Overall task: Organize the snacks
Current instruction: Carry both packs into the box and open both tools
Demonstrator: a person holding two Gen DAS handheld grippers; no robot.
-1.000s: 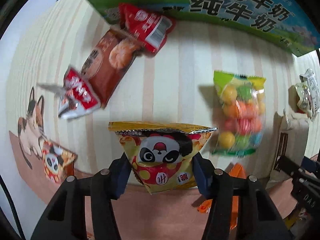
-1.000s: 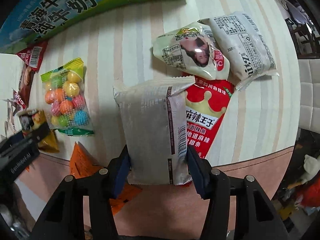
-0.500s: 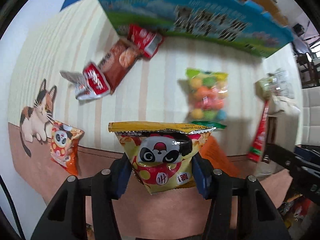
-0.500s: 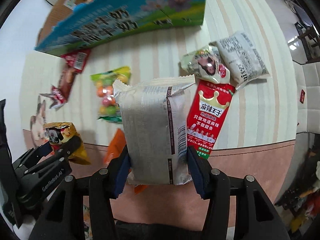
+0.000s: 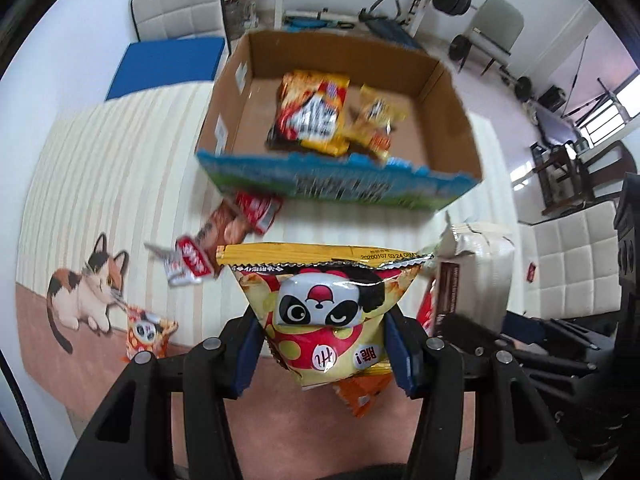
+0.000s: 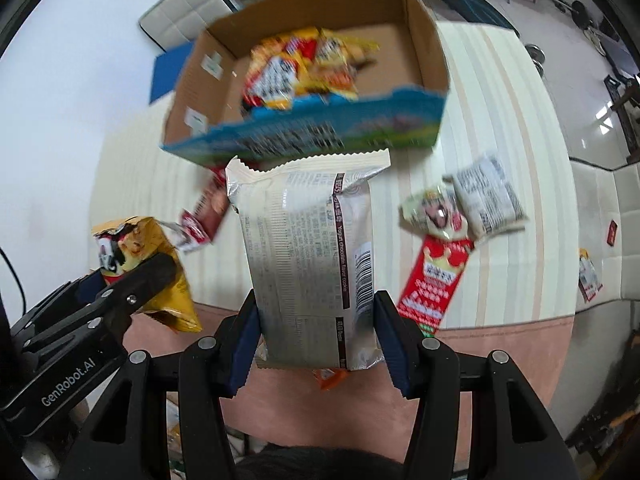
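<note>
The left gripper (image 5: 322, 344) pinches a light, crinkly panda snack bag (image 5: 326, 308) low across its belly; the right gripper (image 6: 316, 340) clamps a slippery foil cookie pack (image 6: 310, 264). The box (image 5: 440, 76) waits at twelve o'clock.

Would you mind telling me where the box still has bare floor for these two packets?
The cardboard box is bare along its left wall and right wall; its middle is crowded by the orange noodle bag and the yellow packet.

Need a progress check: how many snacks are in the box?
2: a big red-yellow bag mid-box, a smaller yellow bag right of it. The near wall may hide more.
</note>
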